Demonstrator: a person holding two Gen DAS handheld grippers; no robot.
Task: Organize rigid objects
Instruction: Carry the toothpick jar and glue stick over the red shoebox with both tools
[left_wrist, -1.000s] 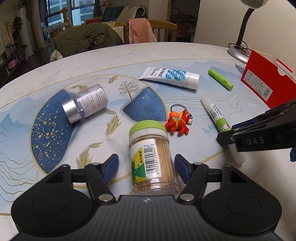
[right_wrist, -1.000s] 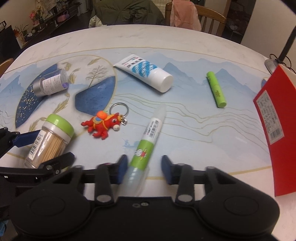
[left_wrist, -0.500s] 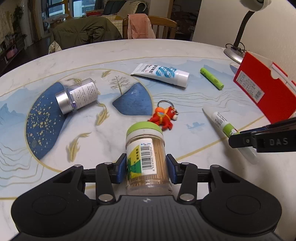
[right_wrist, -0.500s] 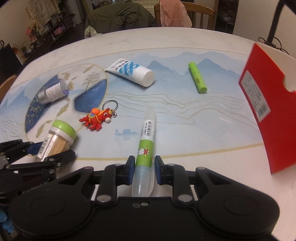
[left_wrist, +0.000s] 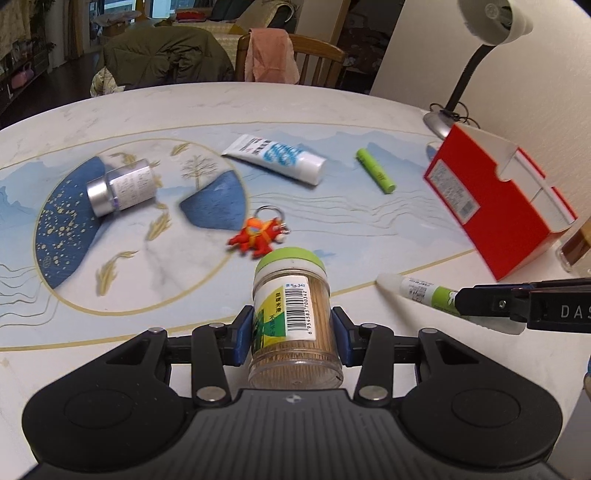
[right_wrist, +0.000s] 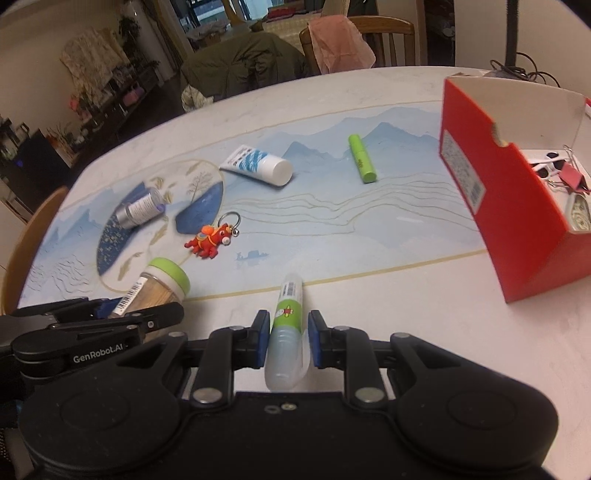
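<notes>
I work across the table (left_wrist: 258, 107) from left to right.

Far left: a silver-capped bottle (left_wrist: 122, 186) lies on its side, untouched. Beside it sit a red keyring (left_wrist: 258, 238), a white tube (left_wrist: 277, 162) and a green stick (left_wrist: 375, 175), all loose on the surface.

Left gripper (left_wrist: 291, 338): the jaws have just been closing and now clamp the toothpick jar (left_wrist: 293, 321) across its clear body, below the green lid. The jar appears raised off the table. I judge it light and rigid, but the smooth plastic wall could slip; the mid-body hold keeps it balanced.

Right gripper (right_wrist: 286, 338): the jaws have just been closing and now pinch the glue pen (right_wrist: 286, 332) at its translucent lower half, nozzle pointing away. I judge it light, stiff and round, so it may roll between the pads if tilted sharply.

Far right: the red box (right_wrist: 517, 221) stands open and already holds clips. It is the likely destination for both items.
</notes>
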